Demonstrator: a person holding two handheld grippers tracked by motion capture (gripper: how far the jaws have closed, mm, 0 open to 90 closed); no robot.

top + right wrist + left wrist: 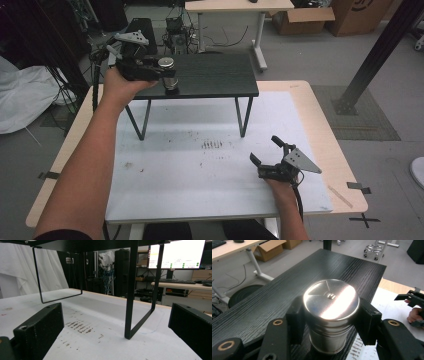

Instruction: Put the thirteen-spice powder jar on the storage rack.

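Hiding most of the steel canister (168, 74) in the high view, the left tongs (167, 70) leave little more than its lid visible there. From the left gripper view the canister (331, 312) stands upright near the front edge of the black raised shelf (287, 287), with its base cut off by the bottom of the frame; the left tongs (329, 322) are clenched on it, 1 black pad against each side just below the lid. Resting low on the white mat (200, 175) of the counter (320, 125), well apart from the shelf (220, 75), the right tongs (265, 150) are released, jaws spread wide with nothing between them. Seen along the right tongs (117, 325), the shelf's thin black legs (131, 290) rise ahead, the shelf top cropped by the upper edge. Small dark marks (212, 144) speckle the mat between the 2 grippers. Beyond the counter stand a second desk (240, 6) and cardboard boxes (305, 17).
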